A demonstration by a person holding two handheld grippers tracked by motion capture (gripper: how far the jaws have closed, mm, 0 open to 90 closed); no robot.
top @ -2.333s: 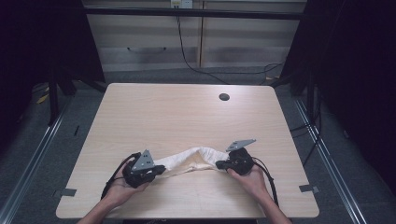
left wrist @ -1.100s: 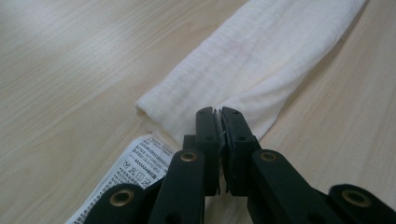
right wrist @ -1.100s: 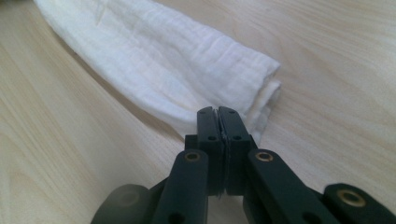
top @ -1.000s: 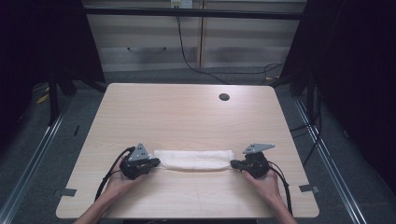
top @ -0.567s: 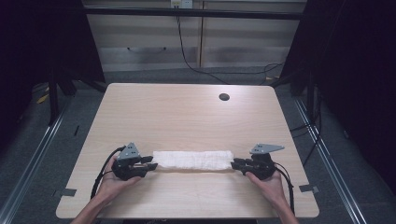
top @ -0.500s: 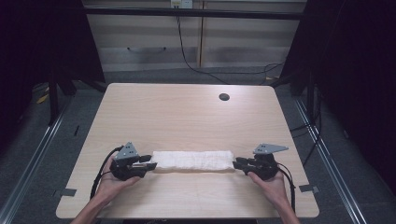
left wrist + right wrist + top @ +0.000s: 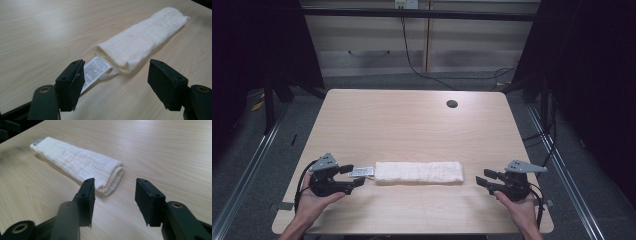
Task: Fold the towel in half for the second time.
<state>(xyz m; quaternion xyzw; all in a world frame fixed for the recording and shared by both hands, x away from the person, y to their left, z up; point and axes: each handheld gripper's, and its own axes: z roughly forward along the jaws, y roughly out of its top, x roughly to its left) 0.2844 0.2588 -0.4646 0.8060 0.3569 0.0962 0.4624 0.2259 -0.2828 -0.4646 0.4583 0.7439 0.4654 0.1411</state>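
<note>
While you are looking down from the high view, the folded towel (image 7: 419,172) is lying flat near the bench's (image 7: 412,125) front edge, between your left tongs (image 7: 354,176) and right tongs (image 7: 486,178).

Through the left gripper view, those tongs (image 7: 115,82) have just been opening, gripping nothing; the towel's label (image 7: 96,68) is perhaps touching one jaw.

Through the right gripper view, your tongs (image 7: 114,195) have likewise been opening, empty, just short of the towel's end.

We hold our black two-jaw left gripper (image 7: 353,176) low at the near left, its jaws spread wide with nothing clamped, having just been opening. Our black two-jaw right gripper (image 7: 484,178) sits at the near right, jaws likewise parted and just opening, nothing pinched.
</note>
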